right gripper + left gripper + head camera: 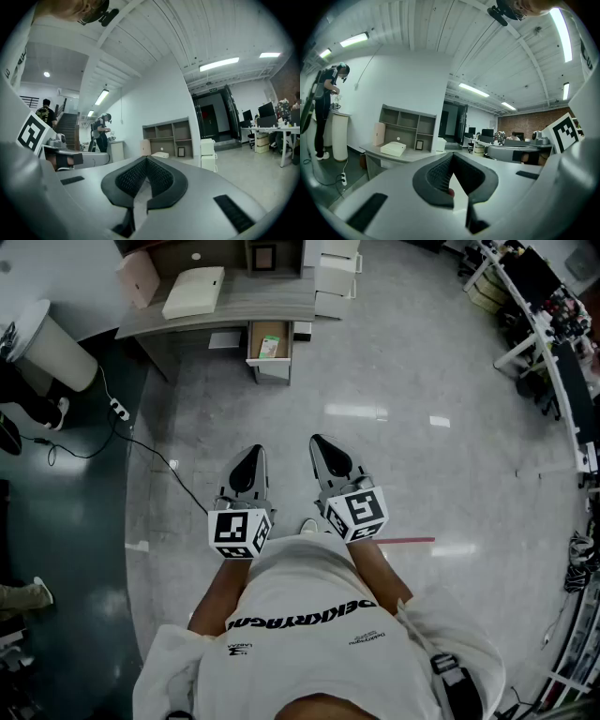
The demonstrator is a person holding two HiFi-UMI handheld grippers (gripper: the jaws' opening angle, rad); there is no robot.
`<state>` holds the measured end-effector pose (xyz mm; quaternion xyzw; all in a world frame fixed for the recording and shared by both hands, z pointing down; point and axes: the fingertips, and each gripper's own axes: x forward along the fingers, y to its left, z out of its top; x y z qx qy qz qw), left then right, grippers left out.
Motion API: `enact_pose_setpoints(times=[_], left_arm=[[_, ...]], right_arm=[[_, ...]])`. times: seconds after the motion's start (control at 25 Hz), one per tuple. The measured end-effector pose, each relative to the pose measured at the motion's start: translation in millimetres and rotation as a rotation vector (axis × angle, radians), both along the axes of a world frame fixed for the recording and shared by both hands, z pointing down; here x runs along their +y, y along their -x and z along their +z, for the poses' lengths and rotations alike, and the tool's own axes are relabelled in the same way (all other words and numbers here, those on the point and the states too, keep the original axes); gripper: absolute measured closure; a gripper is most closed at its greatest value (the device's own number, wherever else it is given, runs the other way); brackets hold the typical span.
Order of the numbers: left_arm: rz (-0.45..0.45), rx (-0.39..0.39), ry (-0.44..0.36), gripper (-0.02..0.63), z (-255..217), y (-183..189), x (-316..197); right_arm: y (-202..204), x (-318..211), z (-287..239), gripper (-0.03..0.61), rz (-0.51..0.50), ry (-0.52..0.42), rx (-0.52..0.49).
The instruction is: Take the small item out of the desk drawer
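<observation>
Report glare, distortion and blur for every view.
Head view: white glare patches lie on the glossy floor, and the room's edges bow. Left gripper view: heavy fisheye with black corners, and a blown-out light strip. Right gripper view: same fisheye; the shelf unit is small but fairly sharp.

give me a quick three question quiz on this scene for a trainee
1. True or false: the drawer of the desk stands open with a small item in it.
2. Where are the left claw and the right claw? A: inside the drawer. B: resting on the desk top. C: held over the floor, well short of the desk.
3. Is each claw open or shut?
Key: 1 true; 2 C; 3 both shut, with nothing held.
</observation>
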<state>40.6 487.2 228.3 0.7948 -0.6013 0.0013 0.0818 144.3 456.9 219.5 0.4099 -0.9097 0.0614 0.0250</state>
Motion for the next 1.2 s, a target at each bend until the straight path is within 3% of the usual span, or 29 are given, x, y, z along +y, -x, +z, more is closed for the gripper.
enact_pose_setpoints(times=[0.76, 1.2], left_arm=[[-0.054, -0.05, 0.017, 0.598, 15, -73, -21], [-0.047, -0.028, 0.054, 0.598, 38, -69, -59]], right_arm=[[-65, -23, 7, 0.548, -0.077, -0.01, -0.044], [-55, -60, 29, 0.548, -0.084, 0.027, -0.04]])
